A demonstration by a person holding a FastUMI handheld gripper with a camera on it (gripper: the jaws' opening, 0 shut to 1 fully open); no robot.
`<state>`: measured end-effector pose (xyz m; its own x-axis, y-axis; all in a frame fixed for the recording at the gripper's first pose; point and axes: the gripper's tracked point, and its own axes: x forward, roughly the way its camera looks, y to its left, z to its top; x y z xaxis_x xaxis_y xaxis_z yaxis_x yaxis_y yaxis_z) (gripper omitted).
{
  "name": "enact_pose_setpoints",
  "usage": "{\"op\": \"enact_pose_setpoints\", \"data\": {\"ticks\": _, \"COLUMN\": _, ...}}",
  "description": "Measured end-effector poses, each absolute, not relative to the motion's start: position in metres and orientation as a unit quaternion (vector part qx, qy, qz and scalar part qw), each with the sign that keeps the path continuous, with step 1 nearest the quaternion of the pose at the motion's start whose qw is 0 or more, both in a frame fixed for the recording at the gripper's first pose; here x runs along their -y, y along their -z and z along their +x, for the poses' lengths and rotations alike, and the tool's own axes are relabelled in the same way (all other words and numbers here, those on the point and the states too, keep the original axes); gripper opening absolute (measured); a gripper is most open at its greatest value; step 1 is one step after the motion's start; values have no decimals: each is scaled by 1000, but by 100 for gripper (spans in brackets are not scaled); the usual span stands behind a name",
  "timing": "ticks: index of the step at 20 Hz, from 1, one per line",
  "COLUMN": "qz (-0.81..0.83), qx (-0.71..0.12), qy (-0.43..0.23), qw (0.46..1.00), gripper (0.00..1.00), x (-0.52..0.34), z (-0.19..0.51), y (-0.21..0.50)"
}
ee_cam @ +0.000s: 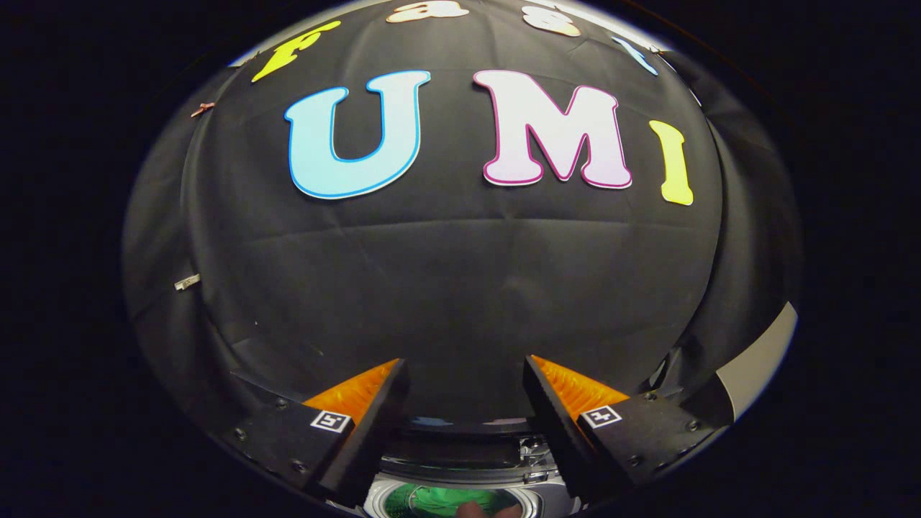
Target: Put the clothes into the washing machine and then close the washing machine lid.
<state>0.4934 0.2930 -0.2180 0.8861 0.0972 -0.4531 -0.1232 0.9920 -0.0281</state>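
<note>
My gripper stands open, its two fingers wide apart with nothing between them, pointing at the black cloth wall. Below and between the fingers I see the top of the washing machine: a round drum opening with a pale rim, and something green inside it, likely cloth. The raised lid, dark and curved, stands behind the opening with a hinge part at its right. A small rounded shape, maybe a fingertip, shows at the drum's near edge.
The black cloth wall rises close behind the machine. A pale strip of surface lies off to the right beyond the right finger. A small tag is pinned on the cloth at the left.
</note>
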Motion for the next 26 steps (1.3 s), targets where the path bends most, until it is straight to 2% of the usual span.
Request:
{"op": "enact_pose_setpoints", "data": {"ticks": 4, "qz": -22, "qx": -210, "qy": -76, "qw": 975, "gripper": 100, "x": -294, "z": 482, "y": 213}}
{"op": "enact_pose_setpoints", "data": {"ticks": 26, "qz": -14, "qx": -212, "qy": -129, "qw": 969, "gripper": 100, "x": -288, "z": 388, "y": 215}}
